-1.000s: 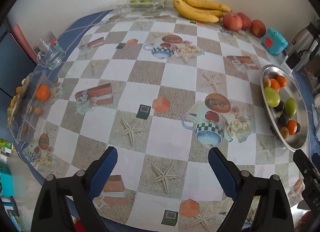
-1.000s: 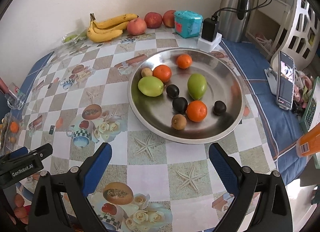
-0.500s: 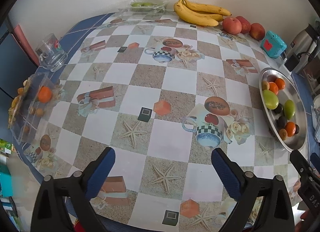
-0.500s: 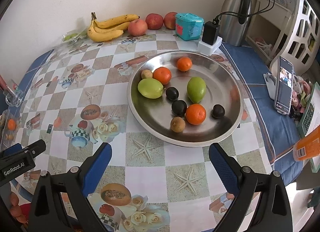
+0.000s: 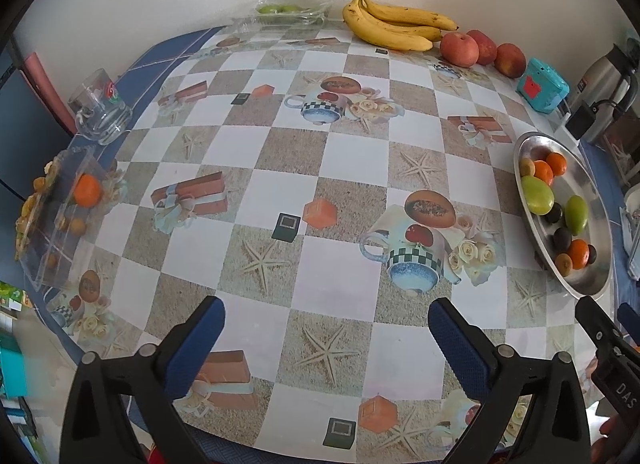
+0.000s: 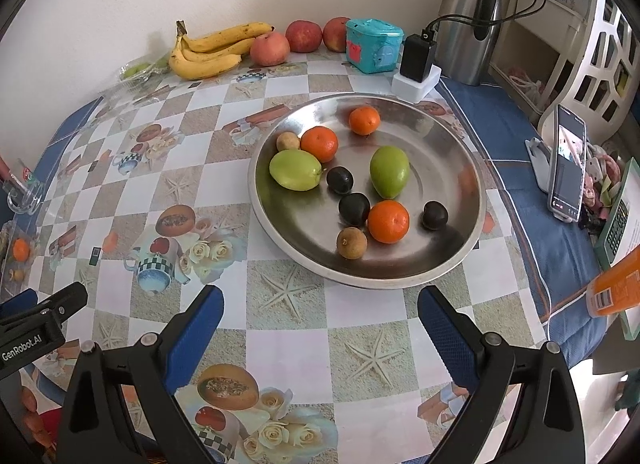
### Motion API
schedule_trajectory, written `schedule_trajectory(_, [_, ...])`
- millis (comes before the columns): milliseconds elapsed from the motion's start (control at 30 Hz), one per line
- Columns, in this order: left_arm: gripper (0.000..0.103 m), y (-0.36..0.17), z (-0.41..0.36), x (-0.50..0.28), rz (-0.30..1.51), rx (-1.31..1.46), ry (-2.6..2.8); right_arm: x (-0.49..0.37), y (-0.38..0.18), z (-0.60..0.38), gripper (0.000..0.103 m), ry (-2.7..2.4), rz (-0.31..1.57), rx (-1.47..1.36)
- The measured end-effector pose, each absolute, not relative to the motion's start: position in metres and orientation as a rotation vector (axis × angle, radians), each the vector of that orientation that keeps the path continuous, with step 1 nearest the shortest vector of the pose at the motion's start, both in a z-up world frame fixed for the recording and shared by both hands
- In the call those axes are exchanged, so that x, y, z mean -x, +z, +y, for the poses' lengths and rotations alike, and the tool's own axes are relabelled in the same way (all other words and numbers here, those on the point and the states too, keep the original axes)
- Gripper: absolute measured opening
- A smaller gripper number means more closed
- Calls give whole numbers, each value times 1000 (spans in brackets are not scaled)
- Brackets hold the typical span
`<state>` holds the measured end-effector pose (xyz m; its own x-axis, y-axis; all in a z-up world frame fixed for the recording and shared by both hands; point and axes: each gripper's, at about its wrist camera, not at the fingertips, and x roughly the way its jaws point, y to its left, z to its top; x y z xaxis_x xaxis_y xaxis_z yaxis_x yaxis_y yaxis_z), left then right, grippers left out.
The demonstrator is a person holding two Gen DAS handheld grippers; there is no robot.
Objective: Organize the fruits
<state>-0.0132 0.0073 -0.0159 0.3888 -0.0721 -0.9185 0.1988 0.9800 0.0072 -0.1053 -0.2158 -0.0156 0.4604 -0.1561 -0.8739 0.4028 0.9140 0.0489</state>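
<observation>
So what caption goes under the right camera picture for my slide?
Open right gripper hovers before a steel plate of oranges, green fruits and dark fruits.

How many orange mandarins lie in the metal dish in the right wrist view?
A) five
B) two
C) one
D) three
D: in the metal dish three orange mandarins show, one at the far side, one beside the small tan fruit, and one toward the near side; the other fruits there are green, dark or tan.
</observation>
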Motion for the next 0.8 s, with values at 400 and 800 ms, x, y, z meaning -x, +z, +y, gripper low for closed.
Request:
schedule_trajectory(400, [103,-15,7,14,1156,-124,-173,105,-17,-215,98,-345,1044,-262])
schedule_trajectory(800, [103,-16,8,14,1162,-120,-163,105,-19,-215,98,-342,1045,-264])
